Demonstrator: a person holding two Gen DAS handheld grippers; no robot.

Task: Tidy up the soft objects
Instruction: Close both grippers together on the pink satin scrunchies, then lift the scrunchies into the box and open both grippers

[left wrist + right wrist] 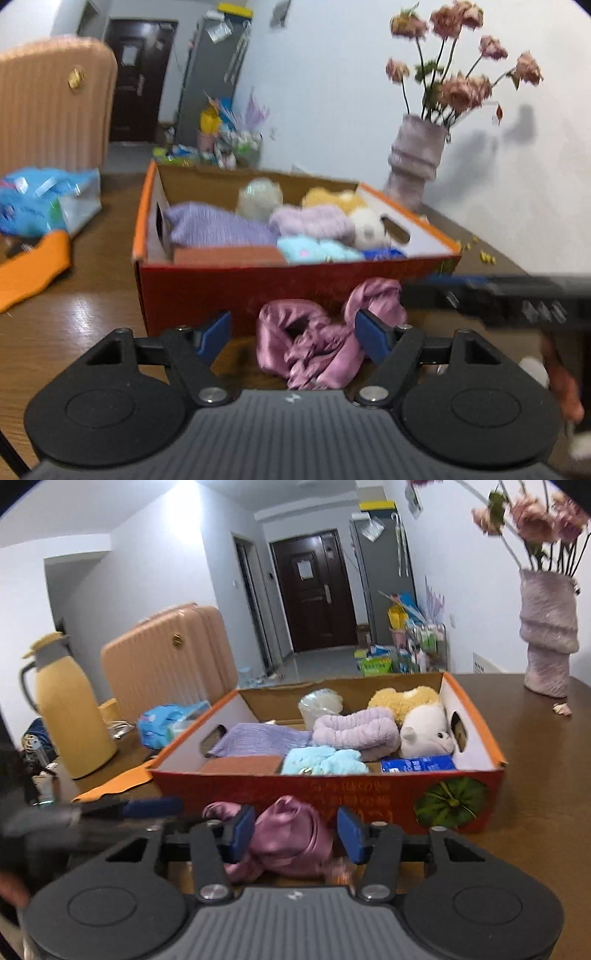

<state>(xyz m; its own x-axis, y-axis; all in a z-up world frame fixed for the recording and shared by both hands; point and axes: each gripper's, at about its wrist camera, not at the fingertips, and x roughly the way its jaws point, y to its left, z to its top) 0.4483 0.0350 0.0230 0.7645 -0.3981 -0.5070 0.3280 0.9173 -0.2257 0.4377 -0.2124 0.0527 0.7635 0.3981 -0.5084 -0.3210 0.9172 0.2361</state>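
crumpled pink satin cloth (314, 343) on brown wooden table (74, 332) between both claws' blue pads, left claw (293, 334) parted, right claw (295, 830) parted around it, red cardboard box (369, 805) of plush items just beyond

A glossy satin cloth (314, 343) lies crumpled on the polished wood table (74, 332) (cardboard box (240, 291) matt, red).

This is a home, in a room near the way in. A dark front door (314, 590) stands at the end of a short hall. A pink suitcase (166, 657) waits beside the brown bench (535, 794). A yellow jug (70, 709) for hot drinks and a vase (546, 635) of dried pink flowers (458, 66) sit on the bench.
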